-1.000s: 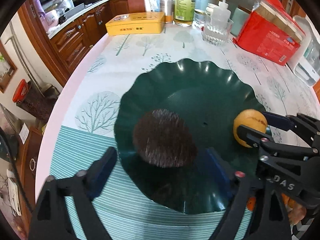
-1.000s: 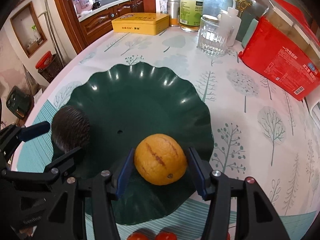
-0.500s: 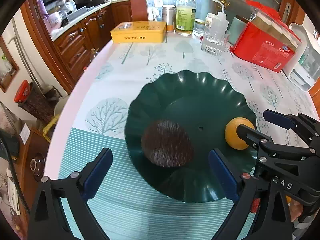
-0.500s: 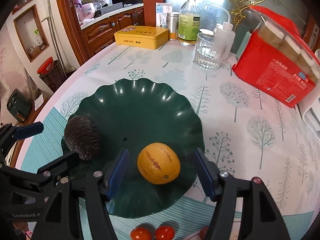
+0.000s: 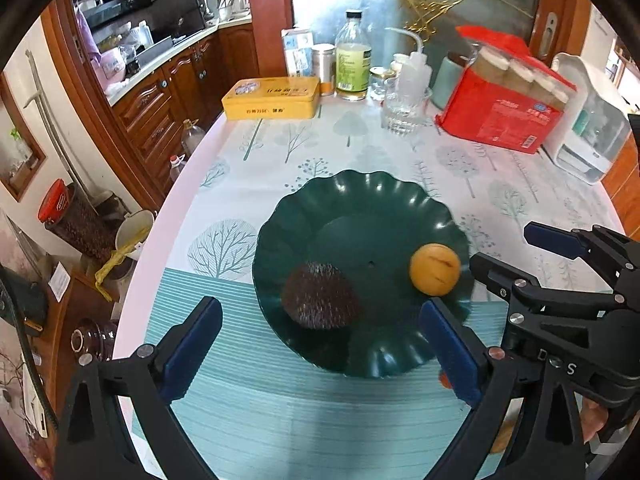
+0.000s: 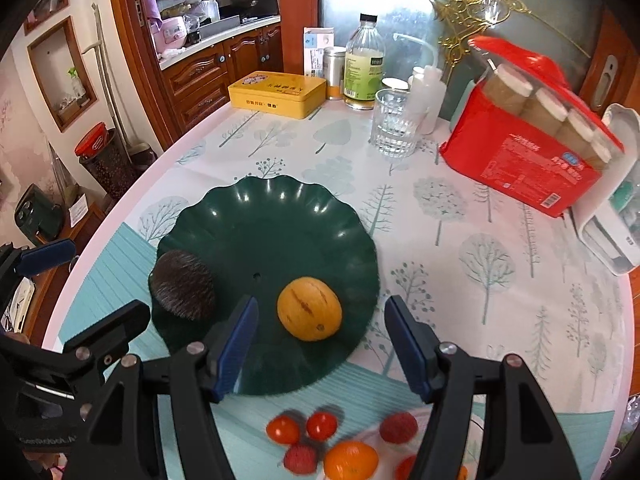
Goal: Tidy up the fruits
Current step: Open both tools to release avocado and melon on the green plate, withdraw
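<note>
A dark green scalloped plate point(image 5: 360, 200) point(image 6: 272, 200) holds a dark brown avocado point(image 5: 320, 300) point(image 6: 184, 290) and a round yellow fruit with brown stripes point(image 5: 435, 269) point(image 6: 309, 308). My left gripper point(image 5: 320, 312) point(image 6: 98, 280) hovers above the avocado. Its jaws are opening wide and the pads touch nothing. My right gripper point(image 6: 320, 308) point(image 5: 508, 248) hangs open over the yellow fruit, its pads well apart from it. Near the table's front lie two cherry tomatoes point(image 6: 282, 430), red lychees point(image 6: 398, 428) and an orange point(image 6: 351, 460).
At the back stand a yellow tin point(image 5: 272, 98), a bottle point(image 5: 353, 68), a glass point(image 5: 402, 114), a red pack point(image 5: 500, 116) and a white appliance point(image 5: 588, 132). The table's curved edge point(image 5: 168, 208) runs along the left, with a drop to the floor.
Both grippers rose and drew back from the plate. The right jaws widened away from the yellow fruit, the left jaws spread further. The loose fruits at the front came into the right wrist view.
</note>
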`<state>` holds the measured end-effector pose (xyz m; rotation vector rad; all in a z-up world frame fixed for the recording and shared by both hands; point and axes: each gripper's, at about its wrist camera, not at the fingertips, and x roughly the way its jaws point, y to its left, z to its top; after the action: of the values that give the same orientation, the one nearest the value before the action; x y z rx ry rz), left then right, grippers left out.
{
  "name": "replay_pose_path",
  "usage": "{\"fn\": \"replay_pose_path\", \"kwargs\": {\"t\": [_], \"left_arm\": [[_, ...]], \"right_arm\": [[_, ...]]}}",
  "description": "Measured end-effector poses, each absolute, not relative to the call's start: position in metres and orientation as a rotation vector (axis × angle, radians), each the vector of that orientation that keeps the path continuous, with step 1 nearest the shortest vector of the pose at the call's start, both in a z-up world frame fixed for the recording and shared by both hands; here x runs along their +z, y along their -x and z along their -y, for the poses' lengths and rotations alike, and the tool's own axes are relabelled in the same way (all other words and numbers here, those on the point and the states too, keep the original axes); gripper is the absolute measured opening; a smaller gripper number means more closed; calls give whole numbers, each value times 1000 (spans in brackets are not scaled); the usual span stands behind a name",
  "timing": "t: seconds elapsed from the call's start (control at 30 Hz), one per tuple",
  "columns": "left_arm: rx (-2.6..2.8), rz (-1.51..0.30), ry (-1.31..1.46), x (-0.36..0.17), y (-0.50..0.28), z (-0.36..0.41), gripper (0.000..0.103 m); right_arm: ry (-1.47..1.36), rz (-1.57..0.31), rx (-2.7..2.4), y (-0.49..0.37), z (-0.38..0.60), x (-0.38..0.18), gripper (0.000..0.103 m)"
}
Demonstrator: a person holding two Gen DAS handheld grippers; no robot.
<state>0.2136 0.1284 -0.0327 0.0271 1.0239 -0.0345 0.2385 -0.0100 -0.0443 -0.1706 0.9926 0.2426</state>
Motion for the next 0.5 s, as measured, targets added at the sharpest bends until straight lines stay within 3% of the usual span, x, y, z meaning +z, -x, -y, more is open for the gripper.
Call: {"fn": "replay_pose_path", "kwargs": {"t": [0.5], "left_arm": [[-77, -945, -54, 19, -141, -73, 99]], "right_arm": [[213, -935, 260, -169, 56, 3, 66]]}}
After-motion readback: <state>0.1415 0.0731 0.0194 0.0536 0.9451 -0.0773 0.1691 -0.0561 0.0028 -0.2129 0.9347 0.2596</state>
